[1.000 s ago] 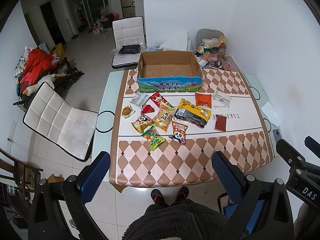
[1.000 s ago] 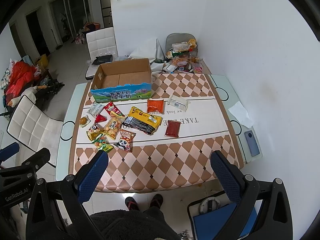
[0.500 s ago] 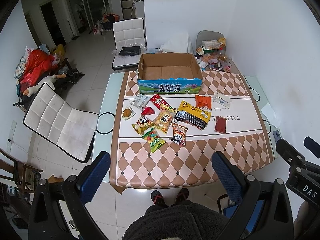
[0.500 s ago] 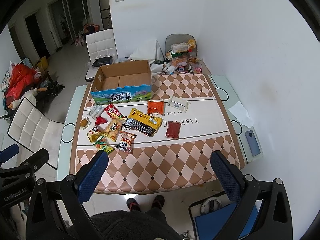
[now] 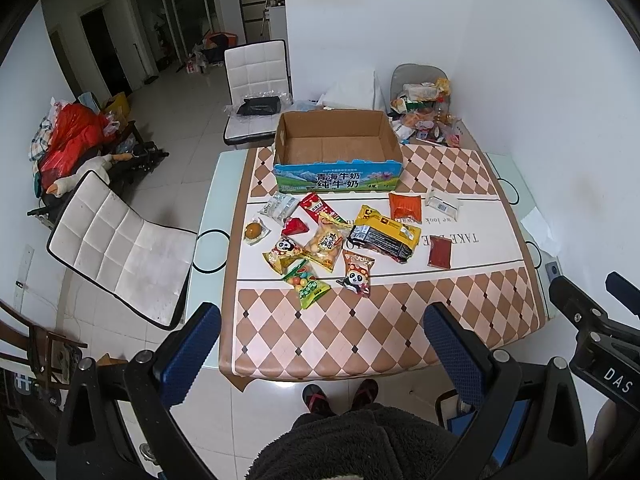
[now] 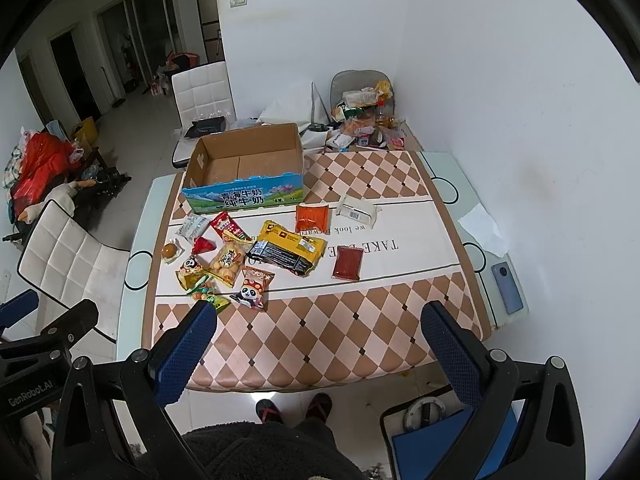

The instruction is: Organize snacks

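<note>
Both grippers, left [image 5: 320, 350] and right [image 6: 318, 346], held high above the worktop [image 5: 360, 332], jaws wide and holding nothing. Snack packets [image 5: 384, 234] scattered mid-worktop, just in front of open cardboard box [image 5: 338, 160]. Box bare inside.

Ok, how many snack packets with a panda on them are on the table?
2. One panda packet lies on the left of the snack pile, beside the biscuit bag; the other panda packet lies nearest the person, right of the green candy bag.
</note>
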